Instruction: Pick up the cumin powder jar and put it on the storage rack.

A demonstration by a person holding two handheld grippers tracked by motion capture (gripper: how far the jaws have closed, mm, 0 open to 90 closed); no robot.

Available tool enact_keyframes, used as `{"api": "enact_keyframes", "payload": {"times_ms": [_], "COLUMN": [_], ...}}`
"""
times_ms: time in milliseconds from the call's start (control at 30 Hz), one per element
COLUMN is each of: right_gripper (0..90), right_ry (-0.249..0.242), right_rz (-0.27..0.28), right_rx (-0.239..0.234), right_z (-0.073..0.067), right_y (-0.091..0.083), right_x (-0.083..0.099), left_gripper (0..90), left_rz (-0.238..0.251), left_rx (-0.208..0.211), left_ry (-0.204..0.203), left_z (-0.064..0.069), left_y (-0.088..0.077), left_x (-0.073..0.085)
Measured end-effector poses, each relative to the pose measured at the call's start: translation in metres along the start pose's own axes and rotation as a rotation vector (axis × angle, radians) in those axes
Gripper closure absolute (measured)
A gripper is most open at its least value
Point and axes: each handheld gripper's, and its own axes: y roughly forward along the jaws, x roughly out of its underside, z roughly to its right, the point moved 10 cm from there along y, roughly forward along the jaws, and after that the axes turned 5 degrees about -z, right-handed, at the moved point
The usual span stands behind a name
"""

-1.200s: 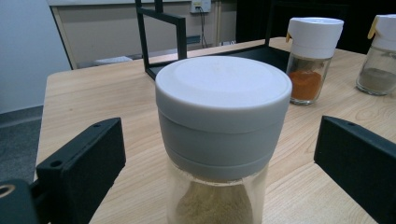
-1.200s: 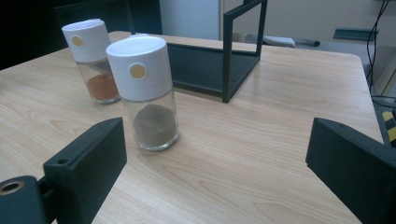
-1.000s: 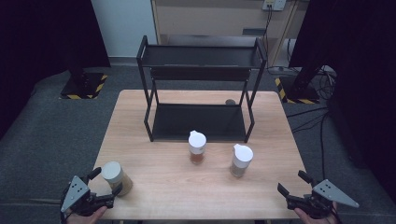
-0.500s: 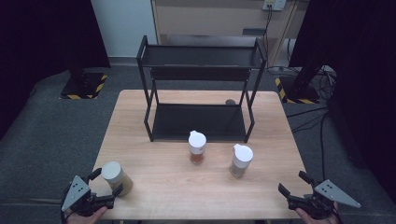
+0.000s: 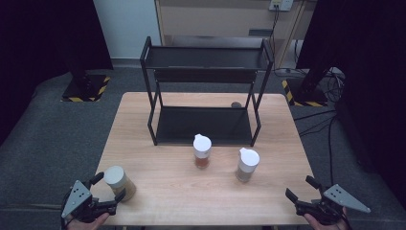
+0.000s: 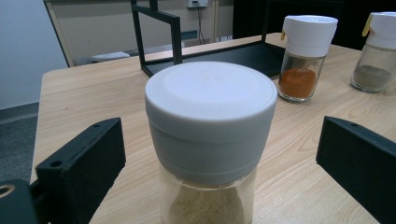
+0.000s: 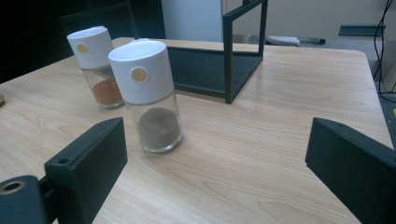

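Between the spread jaws of the left gripper (image 5: 106, 188), untouched: grey-lidded spice jar (image 6: 210, 140). Probably light, rigid, slick glass; best gripped at the lid. Right gripper (image 5: 302, 189) likewise agape, empty.

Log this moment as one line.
left gripper: open around grey-lidded jar | right gripper: open, empty | two spice jars before rack

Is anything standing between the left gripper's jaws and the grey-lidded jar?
Nothing visible does. The grey-lidded jar already stands between the open jaws of the left gripper, with bare gaps on both sides. The pads are not touching it.
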Motion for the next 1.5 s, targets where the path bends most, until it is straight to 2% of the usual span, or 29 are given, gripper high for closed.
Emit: {"api": "enact_keyframes", "payload": {"times_ms": [333, 600, 700, 1067, 1400, 1500], "right_gripper": [6.0, 6.2, 6.3, 6.5, 6.6, 6.7], "right_ry": [-0.002, -0.004, -0.004, -0.003, -0.004, -0.002], "right_rz": [0.002, 0.002, 0.002, 0.003, 0.004, 0.003], "right_rx": [0.003, 0.007, 0.008, 0.006, 0.004, 0.004], "right_z": [0.0, -0.001, -0.001, -0.001, -0.001, -0.001], "right_y": [-0.001, -0.001, -0.001, -0.002, -0.002, -0.002], "right_x": [0.0, 0.0, 0.0, 0.0, 0.0, 0.0], "left_gripper": [0.3, 0.4, 0.5, 0.9, 4.1, 6.9], "left_rz": [-0.03, -0.044, -0.059, -0.125, -0.147, -0.154], "left_rx": [-0.004, 0.02, 0.04, 0.071, 0.075, 0.071], "left_ry": [0.01, 0.004, -0.011, -0.008, -0.001, 0.017], "left_z": [0.001, -0.006, -0.01, -0.014, -0.017, -0.017], "left_y": [-0.014, -0.021, -0.019, -0.002, 0.007, 0.009], "left_x": [-0.01, -0.02, -0.024, -0.036, -0.038, -0.037]}}
